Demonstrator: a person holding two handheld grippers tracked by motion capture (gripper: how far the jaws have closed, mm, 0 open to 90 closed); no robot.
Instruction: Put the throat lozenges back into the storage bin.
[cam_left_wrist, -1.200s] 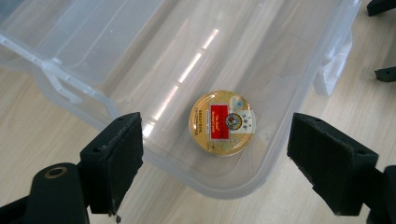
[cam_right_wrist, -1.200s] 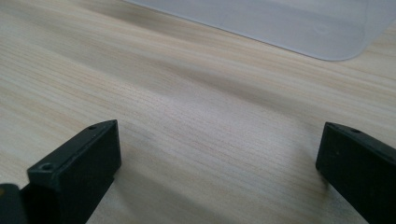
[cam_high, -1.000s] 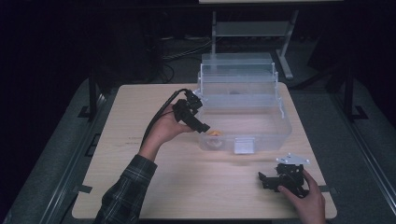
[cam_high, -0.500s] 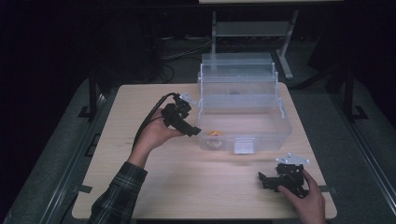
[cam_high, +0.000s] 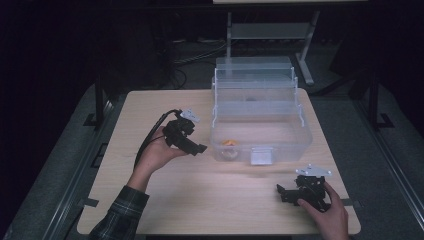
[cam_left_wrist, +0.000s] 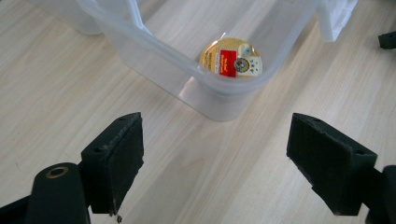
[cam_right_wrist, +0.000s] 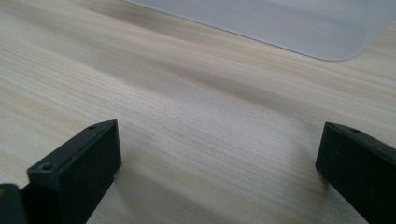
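Observation:
A clear plastic box (cam_high: 260, 135) with tiered trays stands open at the table's far middle. A small round gold tin with a red label (cam_left_wrist: 231, 57) lies in its front left corner, also visible as the tin (cam_high: 230, 143) in the high view. My left gripper (cam_high: 192, 147) is held just left of the box, jaws wide apart and empty; in the left gripper view the left gripper (cam_left_wrist: 224, 163) points at the box corner (cam_left_wrist: 219, 100). Near the front right edge, my right gripper (cam_high: 283, 192) rests low over the wood, open and empty, as the right gripper (cam_right_wrist: 217, 172) confirms.
The wooden table (cam_high: 200, 200) has rounded corners. The box's white latch (cam_high: 261, 157) faces the front. A metal stand (cam_high: 270, 30) and cables (cam_high: 190, 55) lie in the dark beyond the far edge. Bare wood stretches between the two hands.
My left gripper has drawn back out of the box, moving left and toward the front; the tin stays inside. The right gripper has held still.

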